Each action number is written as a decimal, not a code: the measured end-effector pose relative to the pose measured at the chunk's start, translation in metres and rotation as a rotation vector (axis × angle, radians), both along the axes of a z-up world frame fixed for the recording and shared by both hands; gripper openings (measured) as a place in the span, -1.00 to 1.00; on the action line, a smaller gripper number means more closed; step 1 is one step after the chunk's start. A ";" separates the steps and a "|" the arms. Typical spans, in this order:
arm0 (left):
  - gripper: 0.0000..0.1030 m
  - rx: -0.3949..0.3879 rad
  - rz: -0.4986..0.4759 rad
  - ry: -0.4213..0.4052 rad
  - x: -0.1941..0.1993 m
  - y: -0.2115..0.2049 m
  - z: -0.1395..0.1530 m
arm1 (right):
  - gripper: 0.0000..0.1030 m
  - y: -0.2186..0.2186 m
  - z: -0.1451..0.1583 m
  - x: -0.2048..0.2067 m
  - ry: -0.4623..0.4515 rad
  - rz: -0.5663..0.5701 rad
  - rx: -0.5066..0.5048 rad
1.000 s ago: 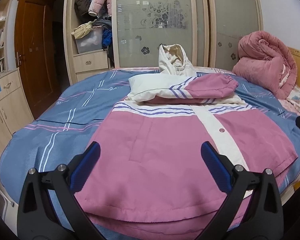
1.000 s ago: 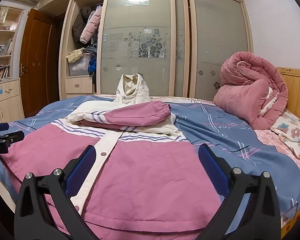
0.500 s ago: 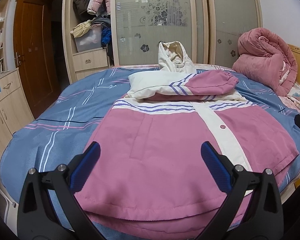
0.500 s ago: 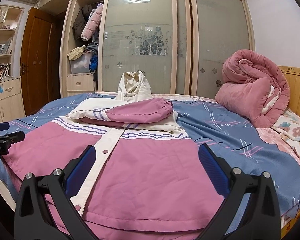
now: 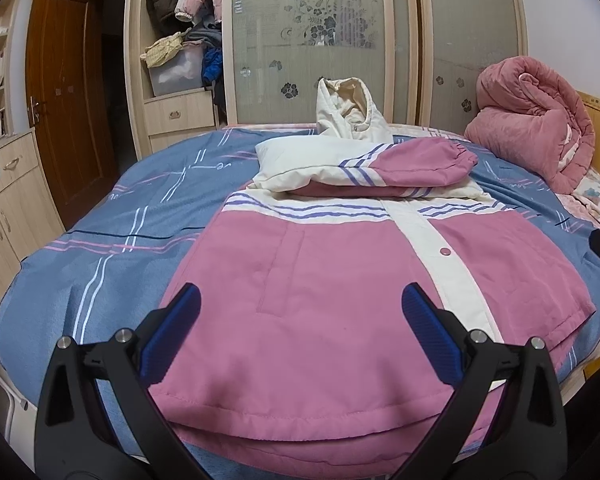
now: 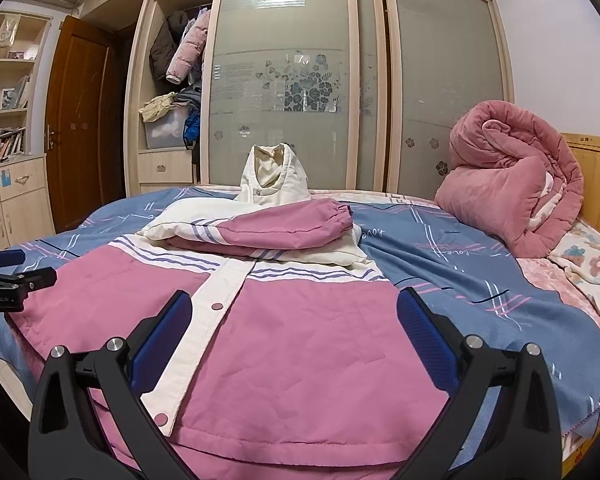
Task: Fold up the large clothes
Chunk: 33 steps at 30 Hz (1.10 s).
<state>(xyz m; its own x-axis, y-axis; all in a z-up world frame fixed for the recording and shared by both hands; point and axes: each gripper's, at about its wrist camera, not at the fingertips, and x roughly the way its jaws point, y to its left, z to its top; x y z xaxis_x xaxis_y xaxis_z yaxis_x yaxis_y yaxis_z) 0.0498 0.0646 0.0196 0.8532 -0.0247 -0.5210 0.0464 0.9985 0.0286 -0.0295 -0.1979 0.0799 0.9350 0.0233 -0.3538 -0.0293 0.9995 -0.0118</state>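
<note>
A pink and cream hooded jacket (image 5: 323,280) lies front up on the blue bed, its hem toward me, and it shows in the right wrist view (image 6: 300,344) too. Both sleeves (image 5: 379,164) are folded across its chest, and the cream hood (image 5: 349,110) stands up behind them. My left gripper (image 5: 300,320) is open and empty, hovering over the hem's left half. My right gripper (image 6: 294,320) is open and empty over the hem's right half. The left gripper's tip shows at the left edge of the right wrist view (image 6: 8,276).
A rolled pink quilt (image 6: 511,184) sits at the bed's far right by the wooden headboard (image 6: 595,184). A wardrobe with frosted sliding doors (image 6: 284,80) stands behind the bed. A cabinet (image 5: 4,208) and brown door (image 5: 64,92) are on the left. The blue sheet (image 5: 120,232) lies around the jacket.
Both grippers have dropped slightly and edged closer to the jacket's hem. The jacket has not moved and both grippers stay open.
</note>
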 end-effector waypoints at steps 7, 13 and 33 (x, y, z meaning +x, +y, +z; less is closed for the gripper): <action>0.96 0.000 -0.015 0.023 0.005 0.001 0.001 | 0.97 -0.004 0.000 0.003 0.003 -0.002 0.016; 0.96 -0.028 -0.029 0.074 0.019 0.004 0.006 | 0.97 -0.012 -0.003 0.011 0.026 -0.009 0.048; 0.96 0.163 -0.172 0.190 0.365 -0.077 0.099 | 0.97 -0.011 -0.014 0.064 0.122 0.034 0.163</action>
<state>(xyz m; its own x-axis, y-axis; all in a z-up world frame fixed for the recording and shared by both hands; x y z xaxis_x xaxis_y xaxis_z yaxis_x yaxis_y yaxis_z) 0.4144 -0.0122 0.1186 0.7303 -0.0634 -0.6801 0.2346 0.9584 0.1625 0.0344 -0.2090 0.0655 0.8830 0.1205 -0.4536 -0.0548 0.9863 0.1554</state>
